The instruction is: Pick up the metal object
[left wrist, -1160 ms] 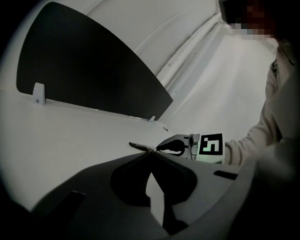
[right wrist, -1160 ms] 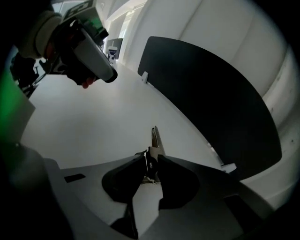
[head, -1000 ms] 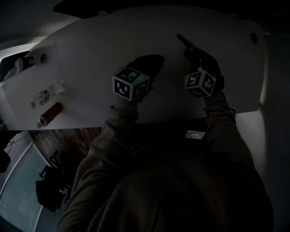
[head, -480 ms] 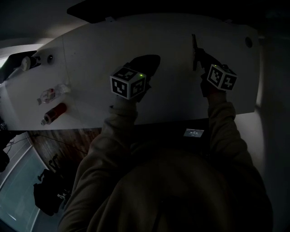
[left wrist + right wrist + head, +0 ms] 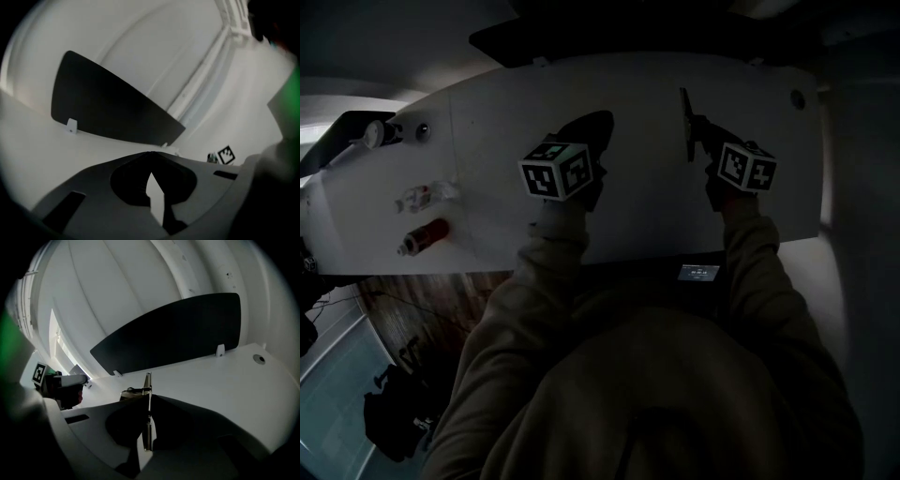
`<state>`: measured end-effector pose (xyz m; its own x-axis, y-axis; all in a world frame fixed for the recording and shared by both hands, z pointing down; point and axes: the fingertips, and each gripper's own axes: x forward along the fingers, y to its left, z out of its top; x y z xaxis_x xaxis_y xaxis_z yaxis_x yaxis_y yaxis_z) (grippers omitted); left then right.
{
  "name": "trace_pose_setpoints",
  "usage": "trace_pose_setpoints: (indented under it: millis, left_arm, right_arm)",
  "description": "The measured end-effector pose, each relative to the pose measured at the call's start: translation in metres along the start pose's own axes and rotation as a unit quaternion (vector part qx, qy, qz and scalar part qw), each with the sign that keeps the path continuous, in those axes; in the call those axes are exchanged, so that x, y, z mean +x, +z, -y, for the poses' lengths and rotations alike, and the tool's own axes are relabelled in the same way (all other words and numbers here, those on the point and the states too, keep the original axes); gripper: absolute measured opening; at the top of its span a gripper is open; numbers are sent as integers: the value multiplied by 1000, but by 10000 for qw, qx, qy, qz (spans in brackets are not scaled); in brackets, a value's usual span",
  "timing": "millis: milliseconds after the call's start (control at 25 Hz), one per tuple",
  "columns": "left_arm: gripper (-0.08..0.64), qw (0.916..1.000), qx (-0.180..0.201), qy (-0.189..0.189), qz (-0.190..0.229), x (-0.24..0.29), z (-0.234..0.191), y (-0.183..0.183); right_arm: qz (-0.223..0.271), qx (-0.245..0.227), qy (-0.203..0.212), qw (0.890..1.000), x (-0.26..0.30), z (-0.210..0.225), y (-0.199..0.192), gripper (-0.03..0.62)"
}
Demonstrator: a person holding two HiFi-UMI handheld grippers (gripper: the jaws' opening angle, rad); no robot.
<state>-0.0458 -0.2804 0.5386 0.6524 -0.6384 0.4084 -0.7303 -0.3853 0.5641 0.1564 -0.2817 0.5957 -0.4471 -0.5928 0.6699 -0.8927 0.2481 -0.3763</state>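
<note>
right gripper (image 5: 149, 401) clamped tight on thin metal object (image 5: 148, 381), strip sandwiched between both fingers (image 5: 197, 423), poking out toward 12 o'clock (left gripper (image 5: 150, 153) closed, empty).

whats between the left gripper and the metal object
Only bare white table lies between the left gripper and the metal object, as the head view shows; the right gripper pinches that object.

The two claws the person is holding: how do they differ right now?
The right claw is clamped on a thin metal object that pokes out past its tips; the left claw is shut on nothing. In the head view the right claw sits towards the right end of the table, the left claw nearer the middle. Both are closed, and each carries a marker cube.
</note>
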Motion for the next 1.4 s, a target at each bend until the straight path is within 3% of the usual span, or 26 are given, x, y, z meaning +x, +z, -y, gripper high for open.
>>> trace_pose_setpoints:
  millis: [80,360,720,920,1120,1400]
  left_arm:
    - [5,9997,-113,4,212,-8,3,12]
    - [5,9991,127,-3,401,-27,21,29]
    - [5,9913,1124,69,678,-56,48,85]
    - [5,9833,1483,72,1057,-74,79,129]
    - [5,9748,1715,-342,1382,-95,115,184]
    - [5,9496,2454,-417,1903,-131,156,250]
  right_arm:
    - [67,-38,95,9999,-6,-9,8,25]
    - [441,-105,231,9987,-34,-27,32,23]
    - [1150,-536,462,9908,-80,-64,97,23]
    - [1615,-1181,499,9785,-124,-95,146,23]
    - [2207,-1376,734,9628,-168,-130,204,23]
    - [2970,-1930,984,9300,-236,-187,265,23]
